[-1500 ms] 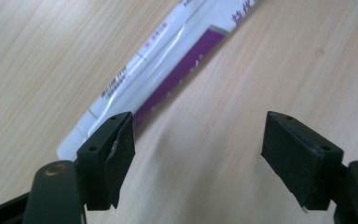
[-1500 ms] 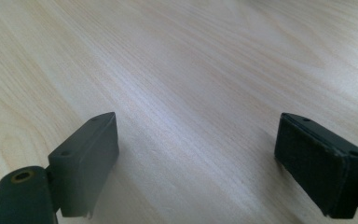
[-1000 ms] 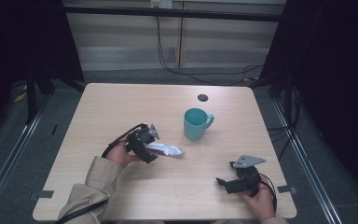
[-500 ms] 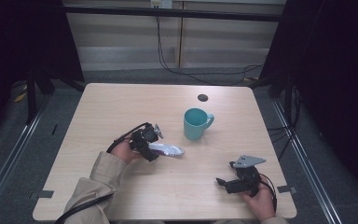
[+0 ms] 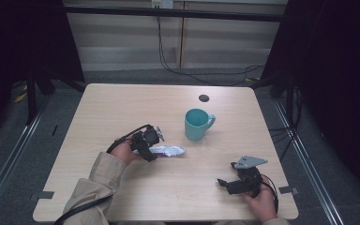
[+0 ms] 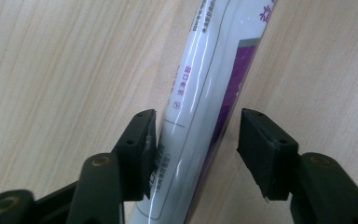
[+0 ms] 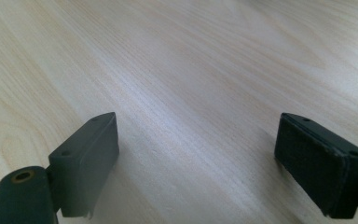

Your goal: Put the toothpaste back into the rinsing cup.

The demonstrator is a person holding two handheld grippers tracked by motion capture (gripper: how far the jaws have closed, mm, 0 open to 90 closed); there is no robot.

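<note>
- Since a second ago, left gripper [image 5: 153, 151] has edged slightly toward the tube [image 5: 168, 150]; right gripper [image 5: 224, 183] has kept its place.
- Right gripper: near edge of the bench [image 5: 122, 108], jaws wide apart, holding nothing.
- Left gripper [image 6: 196, 135]: jaws straddle the white-and-purple tube [image 6: 200, 107] lying on the bench; one jaw touches it, the other stands just clear.
- Teal mug [image 5: 197, 124]: farther back, upright, apart from the tube.

A light wooden table [image 5: 122, 108] stands on a grey floor [image 5: 9, 154] in a dim room, flanked by black curtains [image 5: 337, 70]. Behind it, pale wall panels [image 5: 122, 42] sit under a dark rail [image 5: 178, 13], with black cables [image 5: 187, 70] trailing down.
</note>
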